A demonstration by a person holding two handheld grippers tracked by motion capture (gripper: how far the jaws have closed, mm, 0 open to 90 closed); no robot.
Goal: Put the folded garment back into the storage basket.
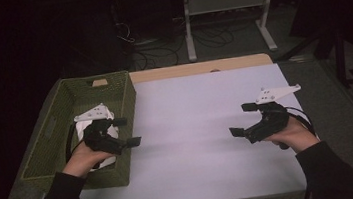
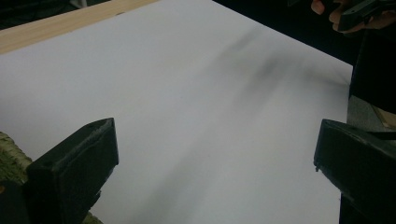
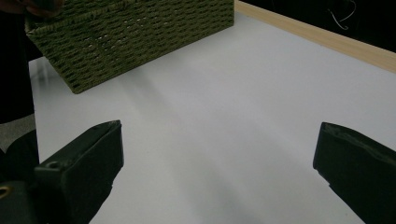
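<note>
Green woven basket [image 1: 61,123] sits at the left edge of the tabletop [image 1: 203,126], with a white bundle [image 1: 89,131] lying inside it; can't tell what the bundle is, could be cloth or paper. Left tool [image 1: 127,131] hangs over the basket's right rim, jaws spread wide with nothing between them, tips pointing right across the white sheet. The person's left hand [image 1: 81,159] wraps its grip, partly covering the white bundle below. In the left gripper view both black jaws stand far apart over bare white surface, a bit of basket weave [image 2: 7,156] at lower left, and the other hand [image 2: 348,14] far off at top right. Right tool [image 1: 242,119] sits over the right part of the tabletop, well apart from the basket, jaws also wide apart and holding nothing, tips pointing left toward the middle. The right hand [image 1: 294,134] holds it near the right edge. In the right gripper view the jaws frame bare white surface, with the basket's side wall [image 3: 140,37] far ahead at upper left and a wood strip [image 3: 327,39] running along the far edge. Neither tool touches the basket or the bundle as far as I can see. Dark floor with cables [image 1: 159,51] and a white frame [image 1: 227,8] behind the tabletop.
</note>
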